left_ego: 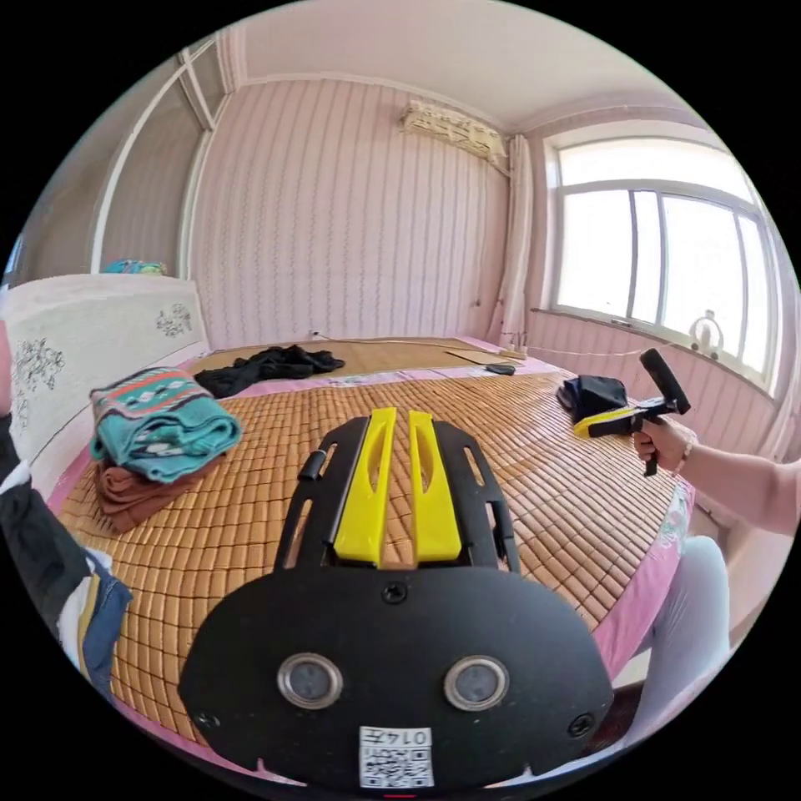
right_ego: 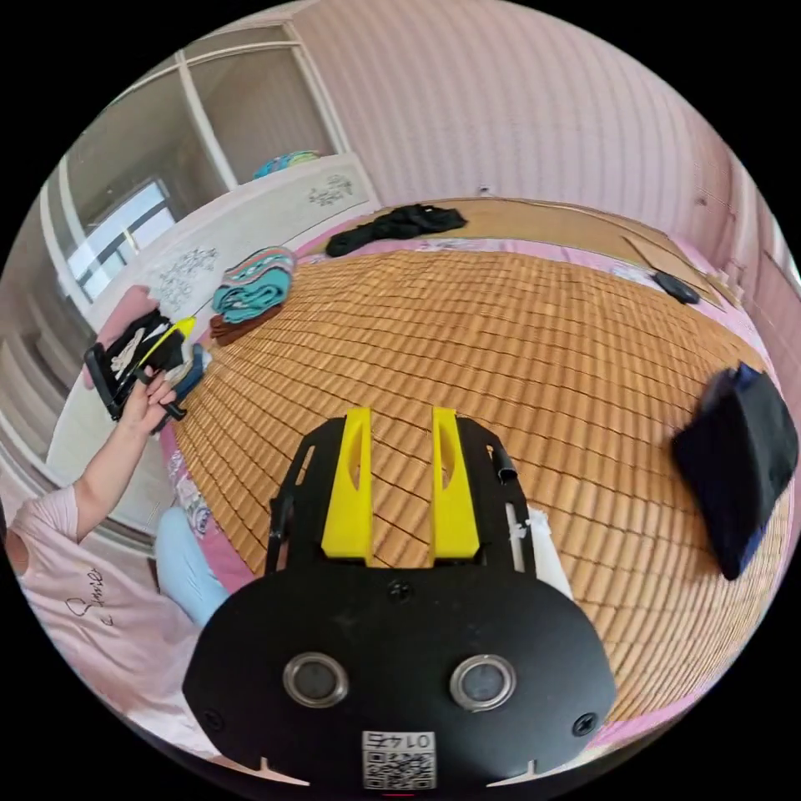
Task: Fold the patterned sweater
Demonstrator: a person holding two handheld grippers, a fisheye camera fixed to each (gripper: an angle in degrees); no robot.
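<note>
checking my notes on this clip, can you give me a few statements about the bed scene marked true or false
1. The teal patterned sweater lies folded on a brown garment. True.
2. The left gripper grips the sweater. False: its jaws hang over the bare bamboo mat, nothing between them.
3. A dark garment lies on the mat near the right gripper. True.
4. The black clothes lie on top of the sweater. False: they lie apart, farther back on the bed.
</note>
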